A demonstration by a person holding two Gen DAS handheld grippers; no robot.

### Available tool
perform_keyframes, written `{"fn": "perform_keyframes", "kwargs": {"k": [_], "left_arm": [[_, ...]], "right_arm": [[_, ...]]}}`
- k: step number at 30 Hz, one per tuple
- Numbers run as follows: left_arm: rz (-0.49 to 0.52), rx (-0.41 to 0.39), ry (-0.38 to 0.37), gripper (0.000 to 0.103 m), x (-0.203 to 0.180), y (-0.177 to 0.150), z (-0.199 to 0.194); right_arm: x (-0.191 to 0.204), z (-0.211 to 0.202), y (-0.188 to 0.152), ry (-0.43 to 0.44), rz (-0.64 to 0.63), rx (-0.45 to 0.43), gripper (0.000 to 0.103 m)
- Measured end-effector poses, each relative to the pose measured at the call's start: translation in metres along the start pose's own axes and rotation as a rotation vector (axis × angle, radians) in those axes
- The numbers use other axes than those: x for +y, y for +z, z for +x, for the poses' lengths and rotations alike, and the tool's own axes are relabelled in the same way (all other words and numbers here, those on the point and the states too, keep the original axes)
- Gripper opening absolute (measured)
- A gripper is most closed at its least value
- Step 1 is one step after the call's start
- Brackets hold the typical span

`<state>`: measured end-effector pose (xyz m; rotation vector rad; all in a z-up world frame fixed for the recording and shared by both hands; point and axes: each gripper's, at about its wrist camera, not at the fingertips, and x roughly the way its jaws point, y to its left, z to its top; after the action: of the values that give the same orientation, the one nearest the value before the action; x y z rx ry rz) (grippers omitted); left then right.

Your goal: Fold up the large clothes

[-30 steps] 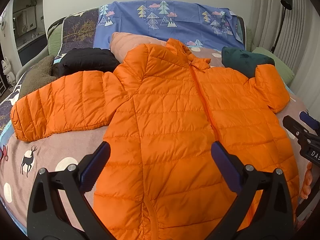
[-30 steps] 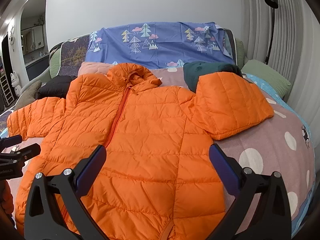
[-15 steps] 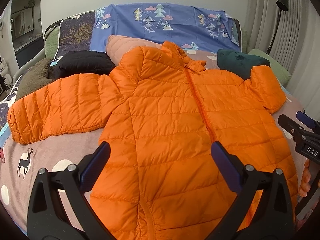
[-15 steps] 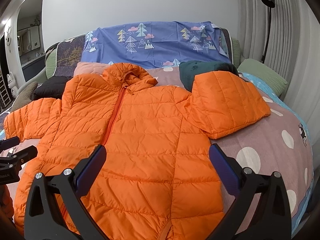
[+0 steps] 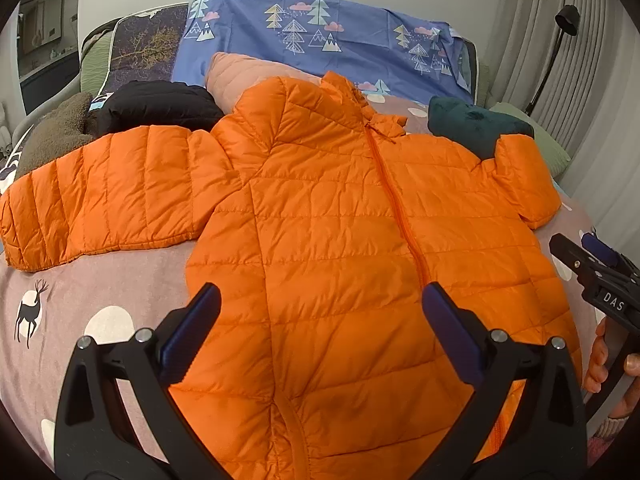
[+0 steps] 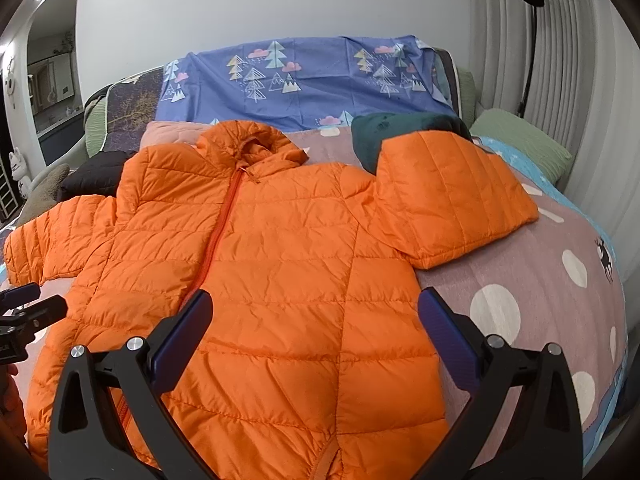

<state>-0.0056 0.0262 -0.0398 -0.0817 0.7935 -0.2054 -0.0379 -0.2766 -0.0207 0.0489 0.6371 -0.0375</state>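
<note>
An orange quilted down jacket (image 5: 340, 248) lies face up and zipped on the bed, hood toward the headboard, both sleeves spread out. It also shows in the right wrist view (image 6: 280, 264). My left gripper (image 5: 322, 312) is open and empty, above the jacket's lower left front. My right gripper (image 6: 316, 316) is open and empty, above the lower right front. The left sleeve (image 5: 104, 192) lies flat to the left. The right sleeve (image 6: 452, 200) is bent and rests partly on a dark green cushion (image 6: 404, 128).
The bed has a mauve spotted sheet (image 5: 92, 280) with deer prints. A black garment (image 5: 156, 106), a brown fleece (image 5: 56, 132) and a pink garment (image 5: 244, 76) lie near the blue tree-print cover (image 5: 320, 40). A green pillow (image 6: 520, 140) and a floor lamp (image 6: 530, 20) stand at right.
Both grippers have shifted slightly, so the jacket sits a little lower and more to the left in view. The jacket has not moved; both grippers stay open.
</note>
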Motion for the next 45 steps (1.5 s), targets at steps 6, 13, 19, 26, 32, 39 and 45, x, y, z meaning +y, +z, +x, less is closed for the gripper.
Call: {"fn": "perform_keyframes", "kwargs": {"k": [6, 13, 19, 26, 32, 39, 45], "left_arm": [[-0.011, -0.097, 0.023, 0.088, 0.023, 0.001, -0.012], [-0.212, -0.047, 0.128, 0.038, 0.129, -0.009, -0.006], [-0.458, -0.079, 0.301, 0.072, 0.253, -0.035, -0.022], [-0.657, -0.146, 0.390, 0.081, 0.392, -0.043, -0.025], [-0.737, -0.120, 0.317, 0.086, 0.441, -0.026, 0.001], [-0.653, -0.082, 0.235, 0.009, 0.431, -0.006, 0.009], [-0.433, -0.238, 0.145, 0.007, 0.345, 0.037, -0.061]], "right_arm": [[-0.004, -0.003, 0.000, -0.004, 0.004, -0.006, 0.102], [-0.007, -0.002, -0.001, -0.021, 0.002, 0.003, 0.102], [-0.004, 0.006, -0.001, -0.042, -0.022, 0.030, 0.102], [0.011, 0.005, 0.004, -0.044, -0.067, 0.025, 0.102], [0.018, 0.003, 0.004, -0.064, -0.078, 0.028, 0.102], [0.007, 0.006, 0.004, -0.102, -0.046, 0.043, 0.102], [0.009, 0.011, 0.007, -0.081, -0.045, 0.038, 0.102]]}}
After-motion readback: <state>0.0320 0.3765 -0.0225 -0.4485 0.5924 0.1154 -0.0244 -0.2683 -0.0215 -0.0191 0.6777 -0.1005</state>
